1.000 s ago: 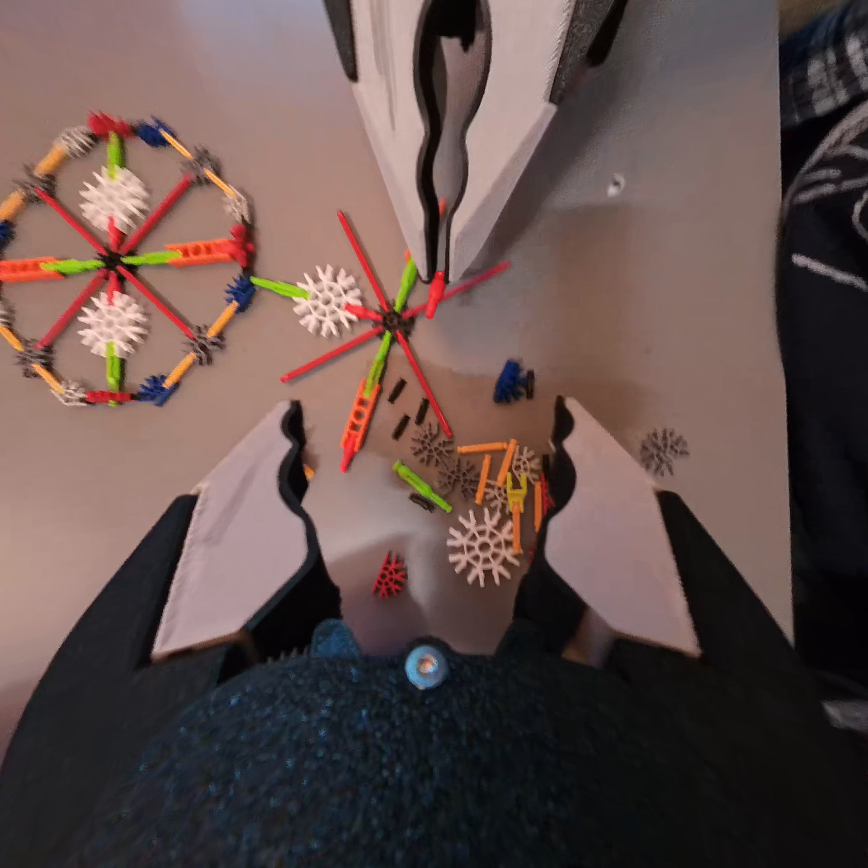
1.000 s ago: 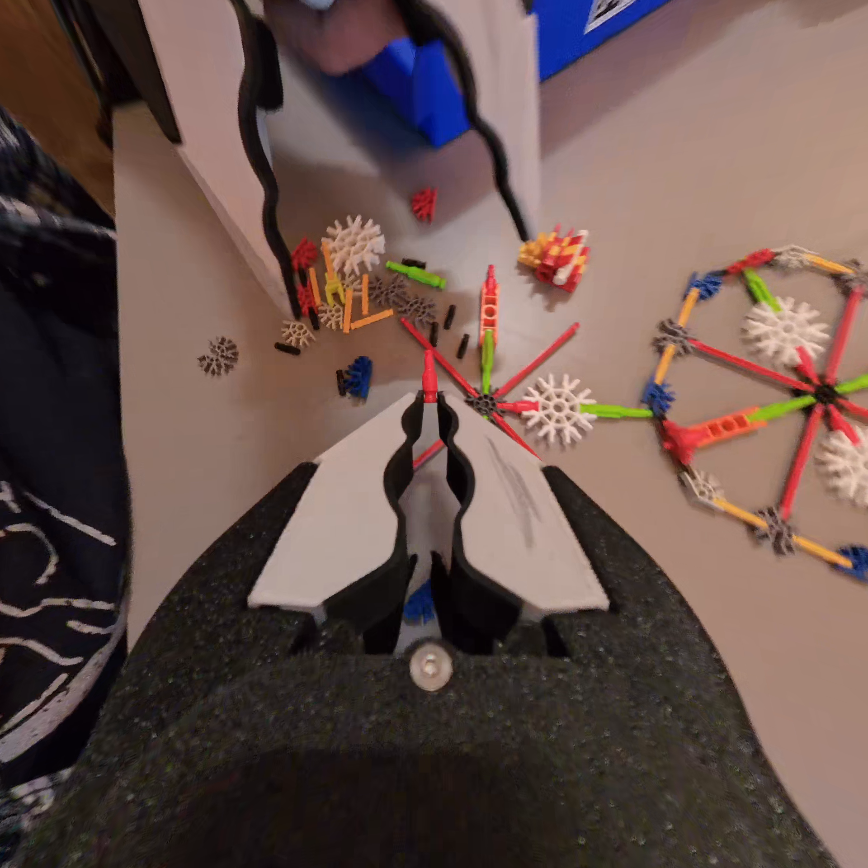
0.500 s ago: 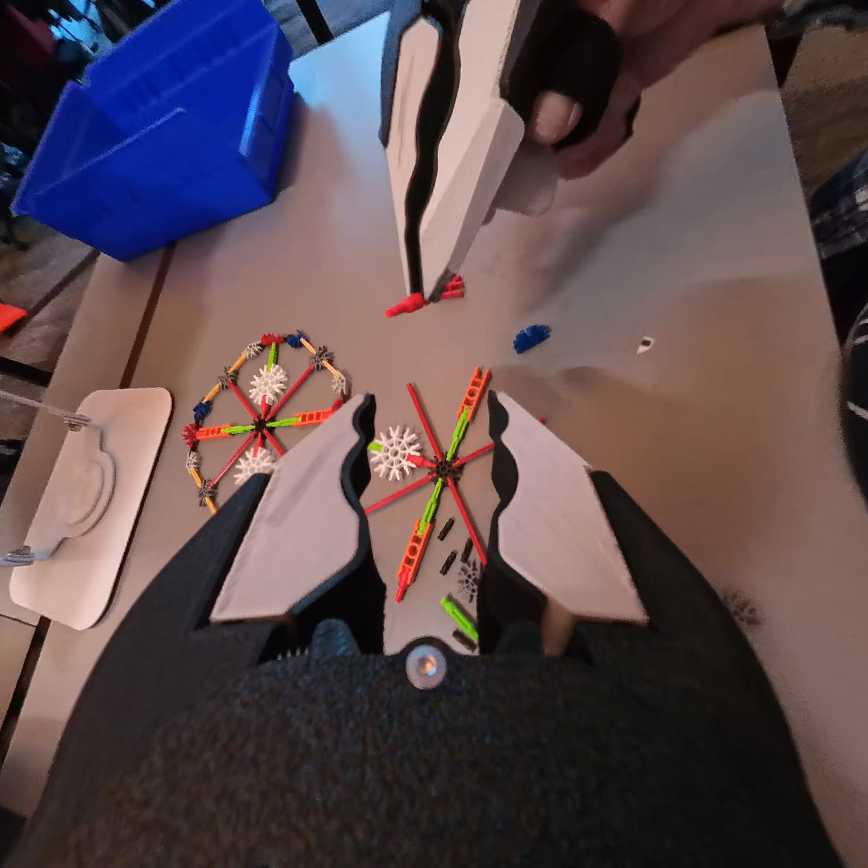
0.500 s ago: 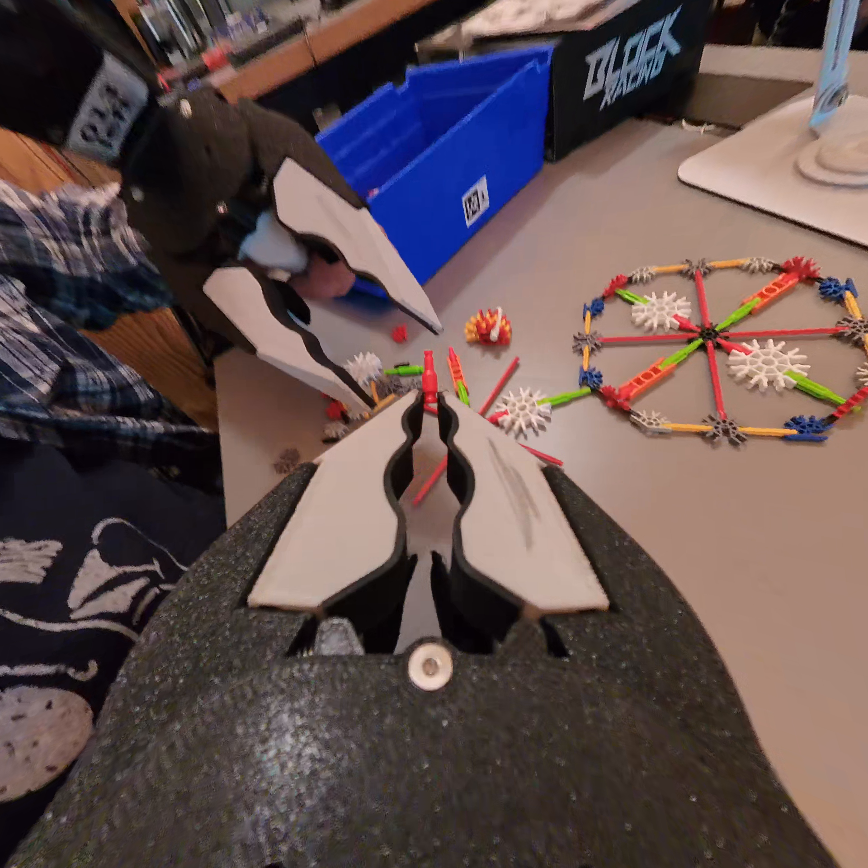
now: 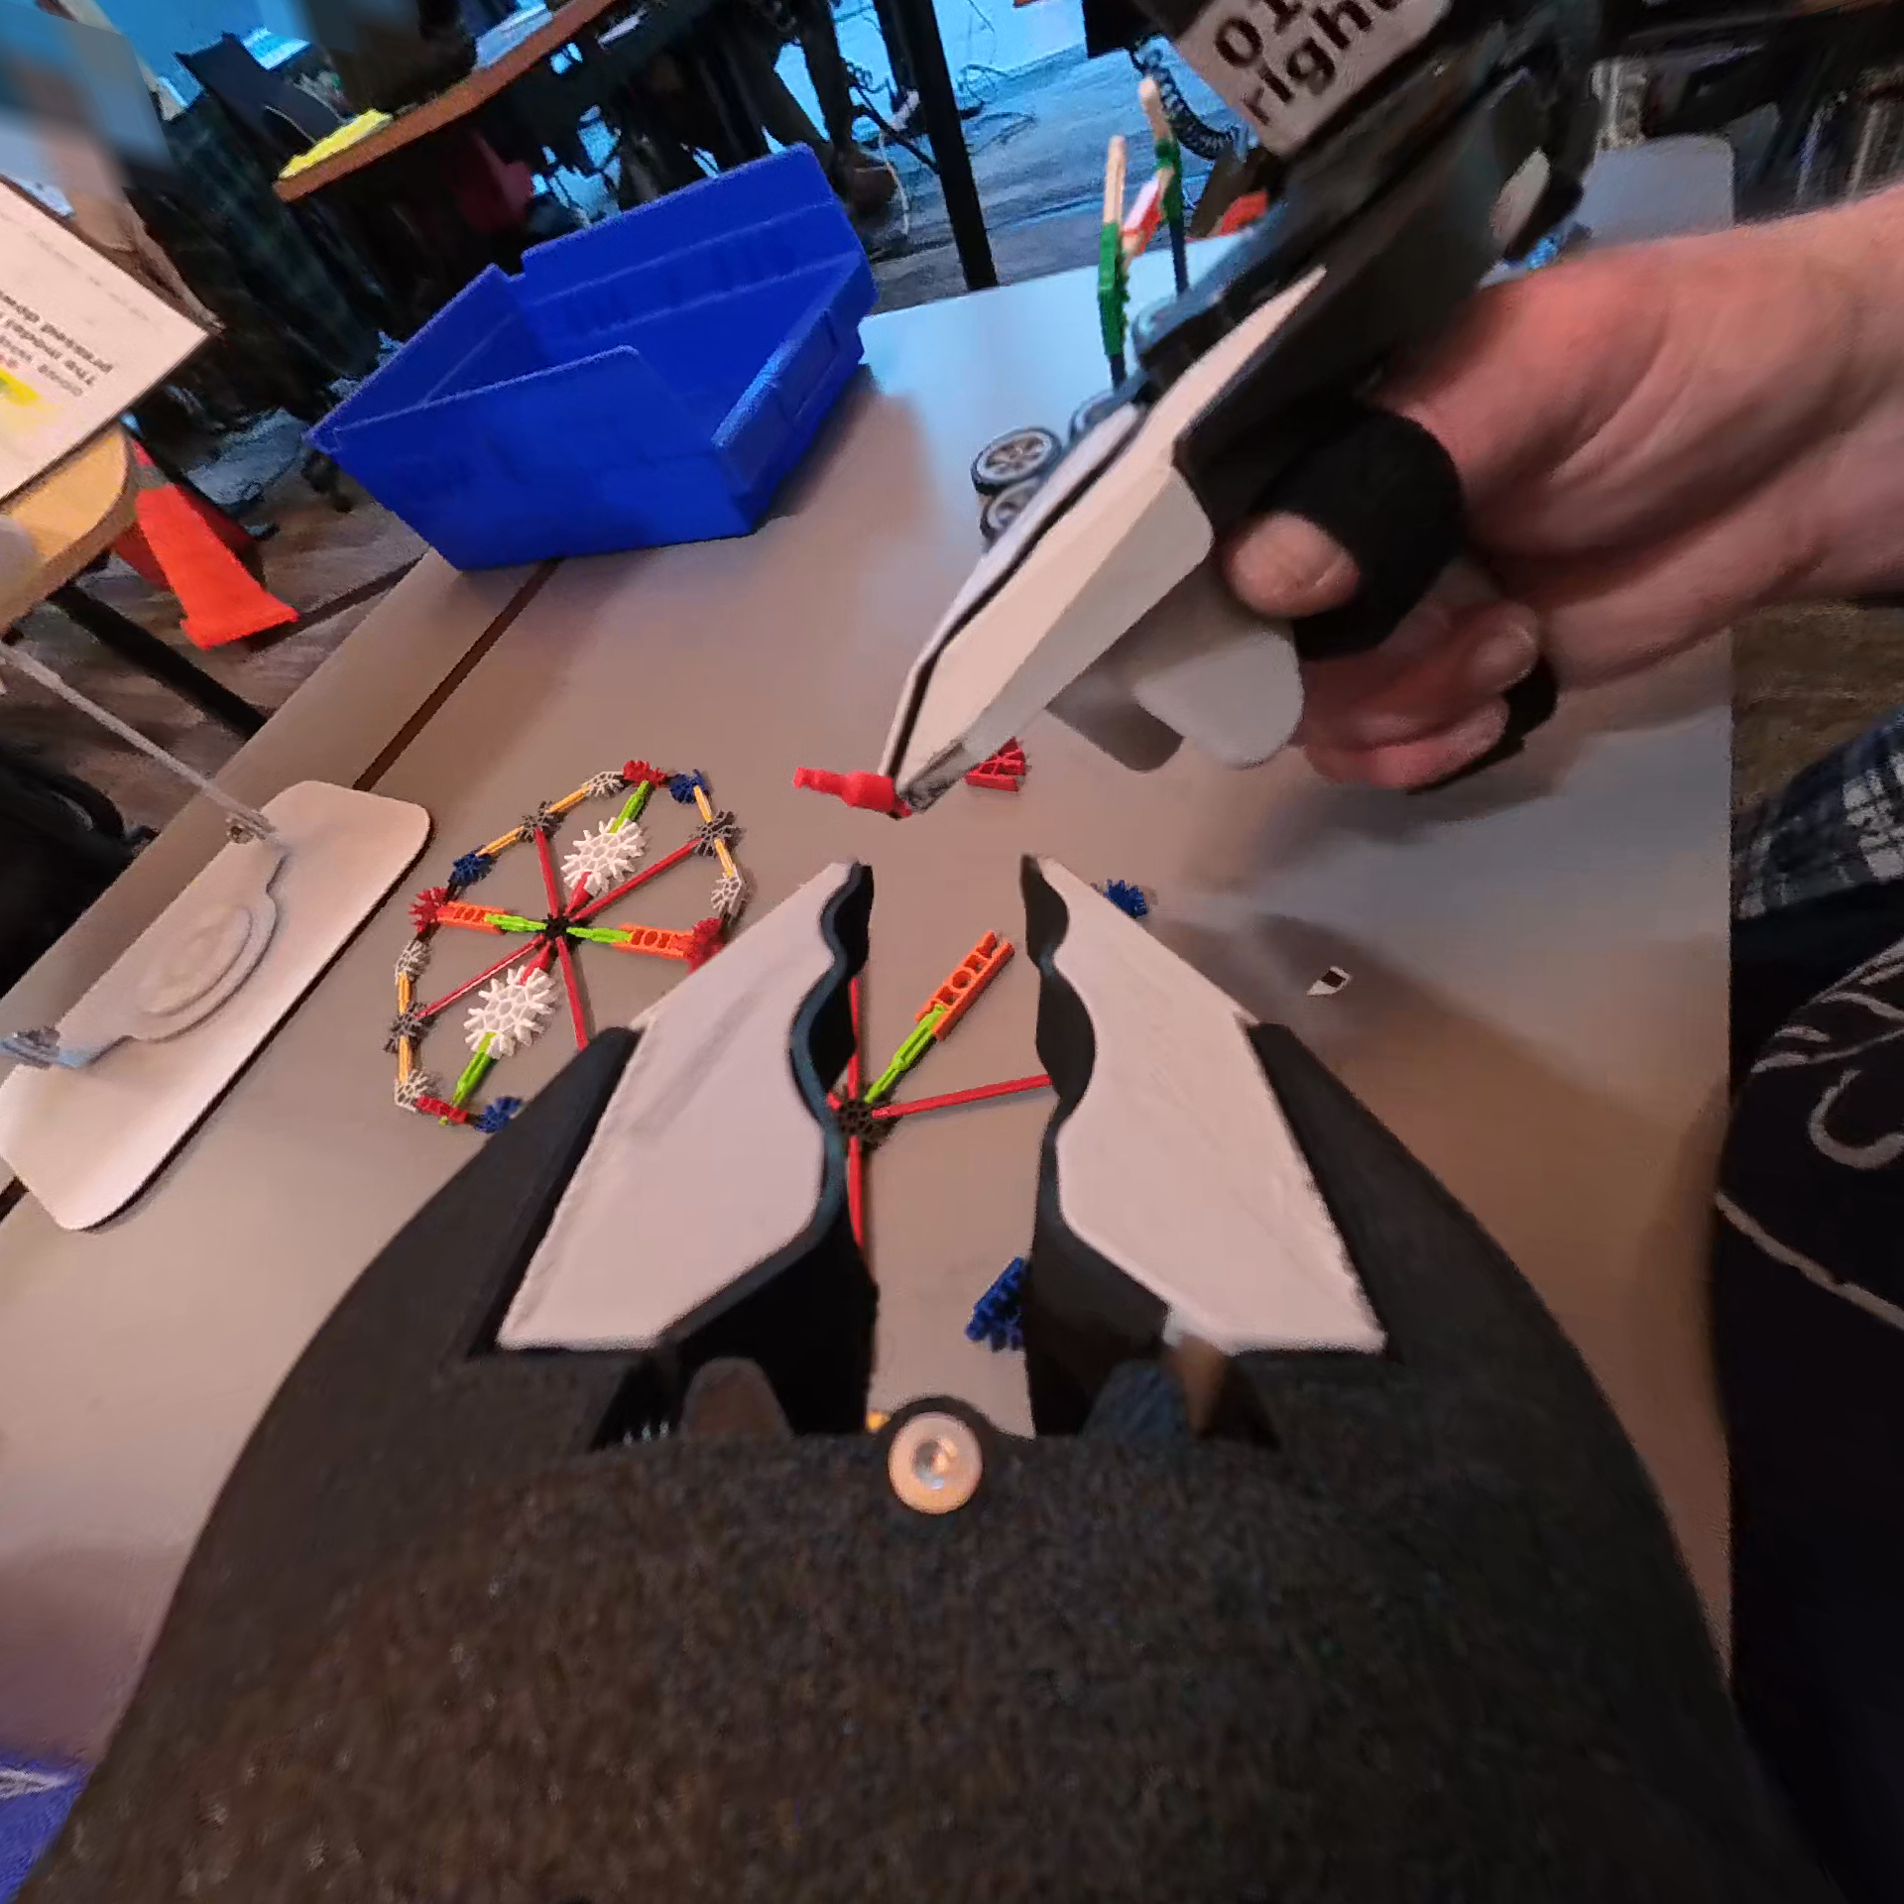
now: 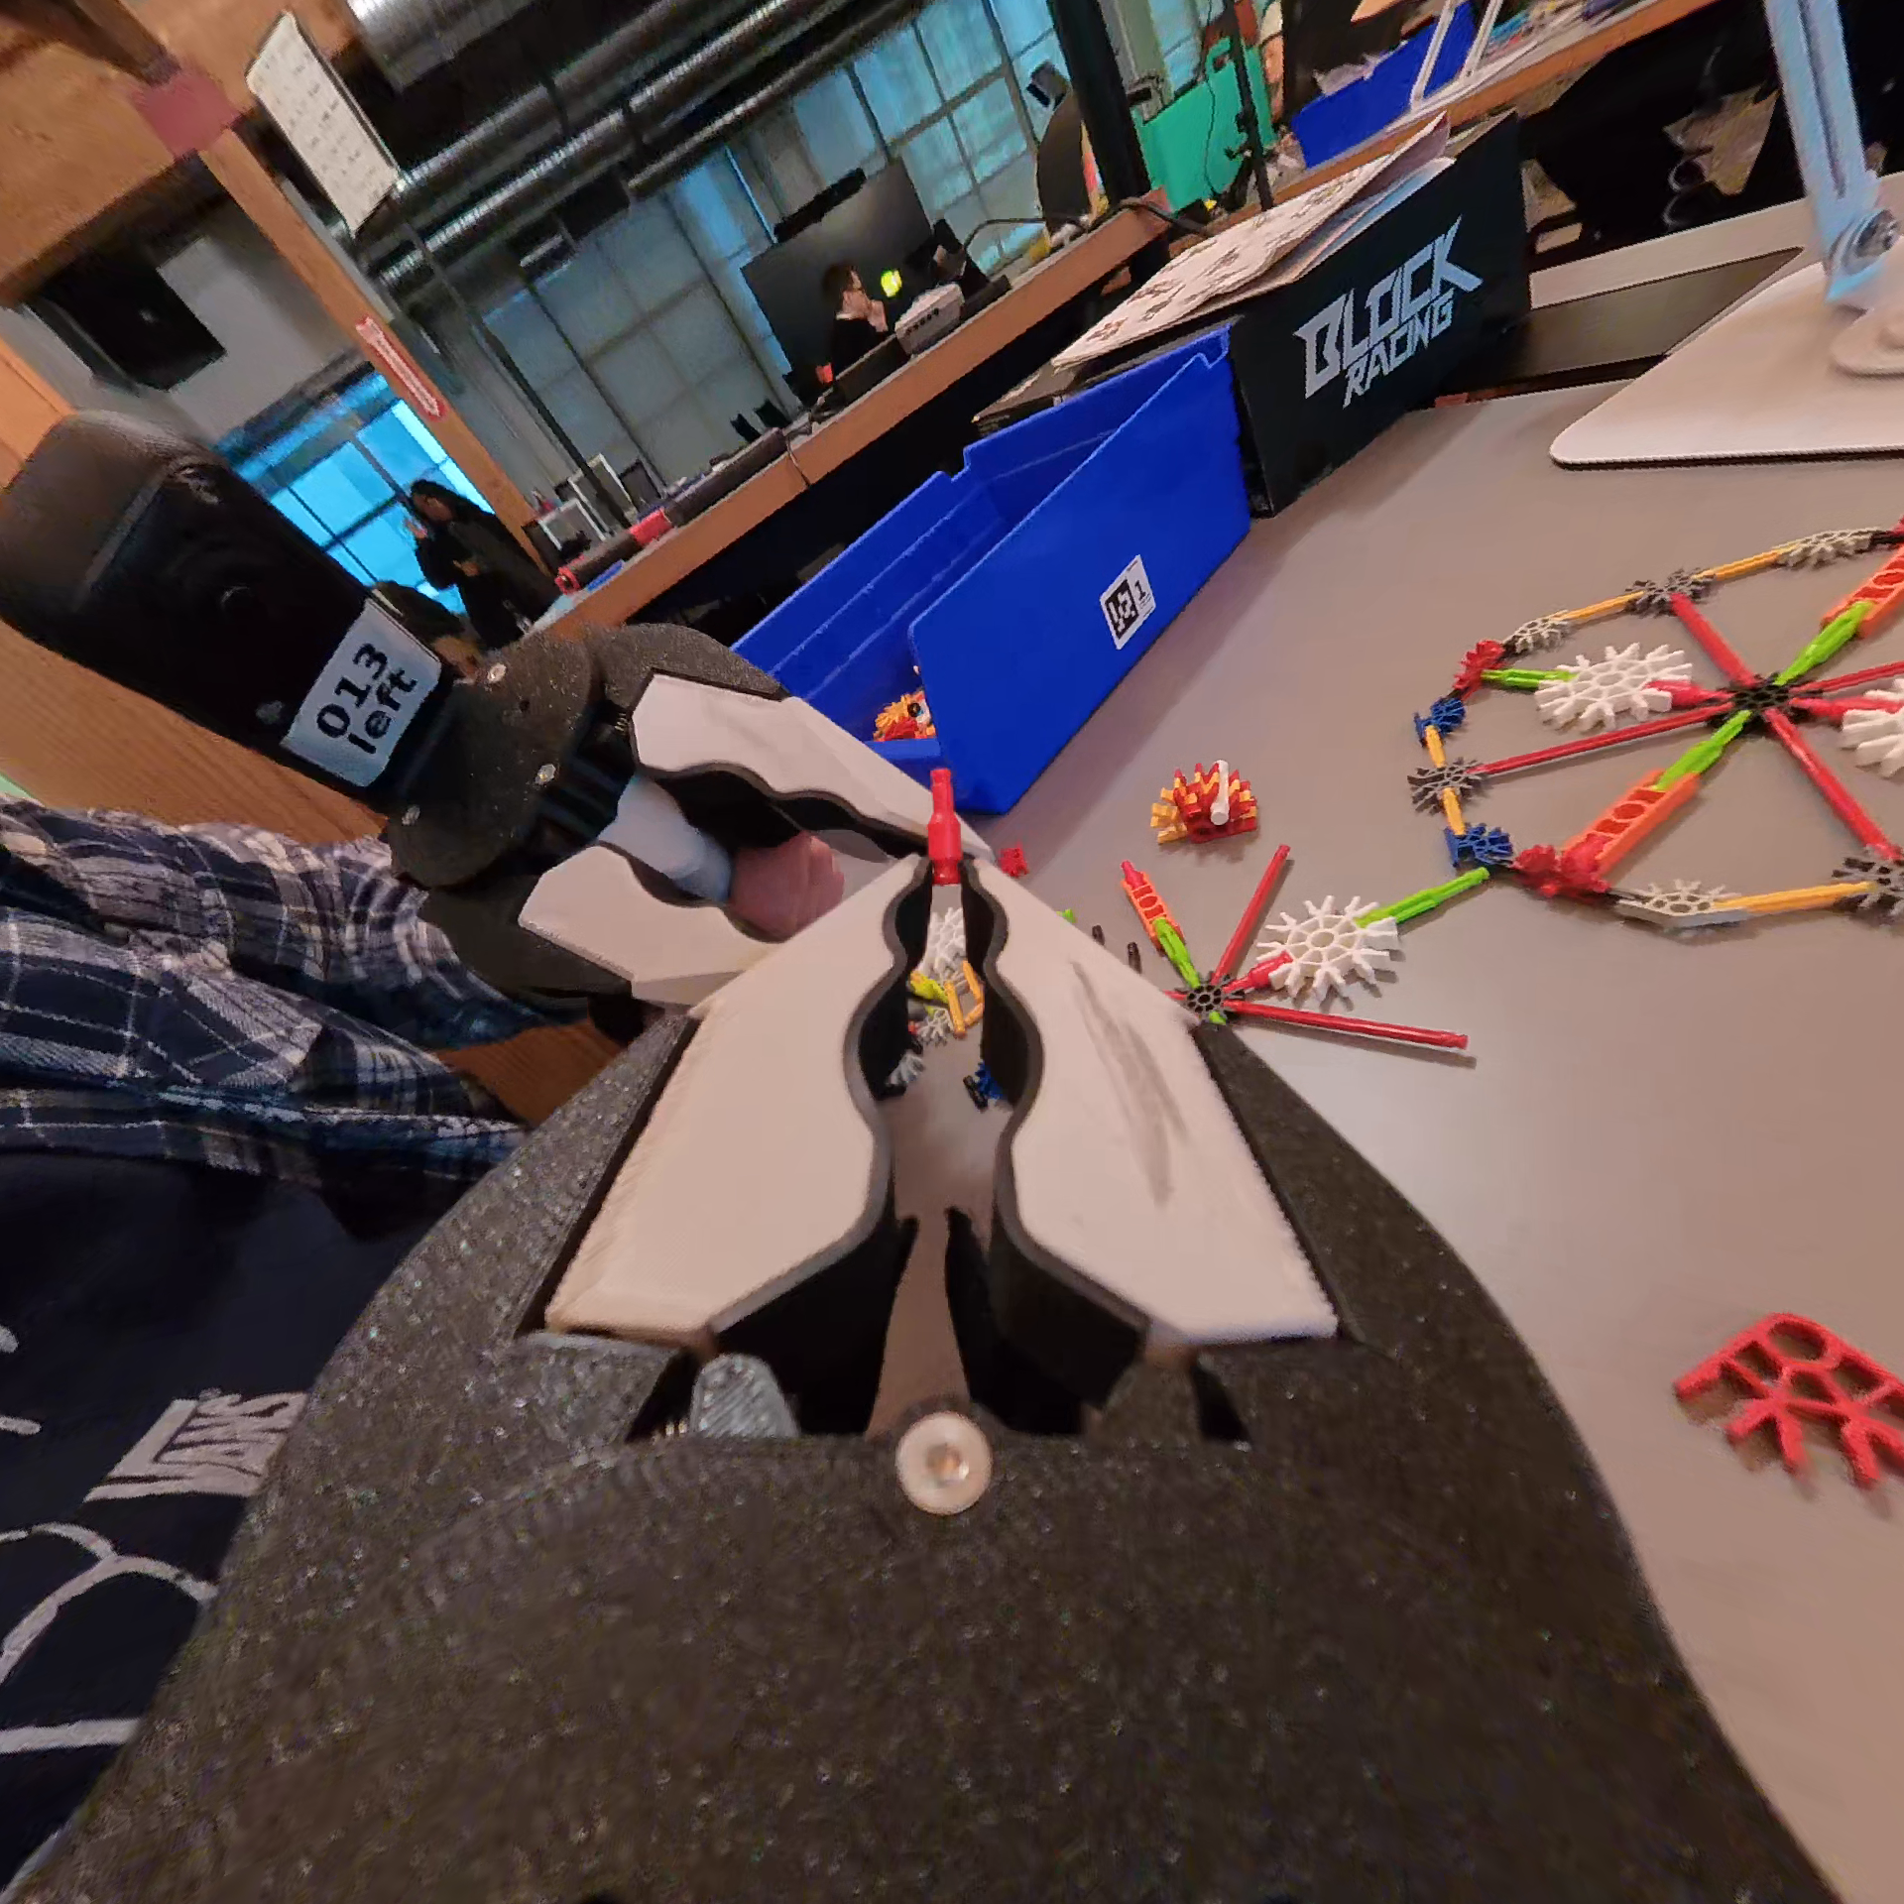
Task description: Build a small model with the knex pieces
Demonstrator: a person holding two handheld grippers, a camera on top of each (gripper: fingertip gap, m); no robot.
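Observation:
My right gripper (image 6: 943, 871) is shut on a short red rod (image 6: 941, 824) and holds it above the grey table (image 5: 1391, 1082); it also shows in the left wrist view (image 5: 907, 799) with the red rod (image 5: 845, 788) sticking out of its tips. My left gripper (image 5: 943, 886) is open and empty, raised over a small spoke assembly (image 5: 896, 1082) of red, green and orange rods on a black hub. That assembly shows in the right wrist view (image 6: 1267, 958) with a white snowflake connector. A finished colourful wheel (image 5: 562, 927) lies to the left.
A blue bin (image 5: 618, 381) stands at the table's back. A white flat base plate (image 5: 155, 1010) lies at the left. Loose pieces lie about: a red fan connector (image 6: 1803, 1391), a red-yellow cluster (image 6: 1205, 804), blue connectors (image 5: 994, 1303). A black box (image 6: 1381, 340) stands behind the bin. The tips of both grippers are at nearly the same place. The finished colourful wheel (image 5: 562, 927) is about 20 centimetres from my left fingertips. Seen from the right wrist view (image 6: 1765, 698) as well.
Both grippers rose and tilted back from the table. My right gripper carried the red rod up and away from the spoke assembly. My left gripper stayed open, its jaws a little closer together.

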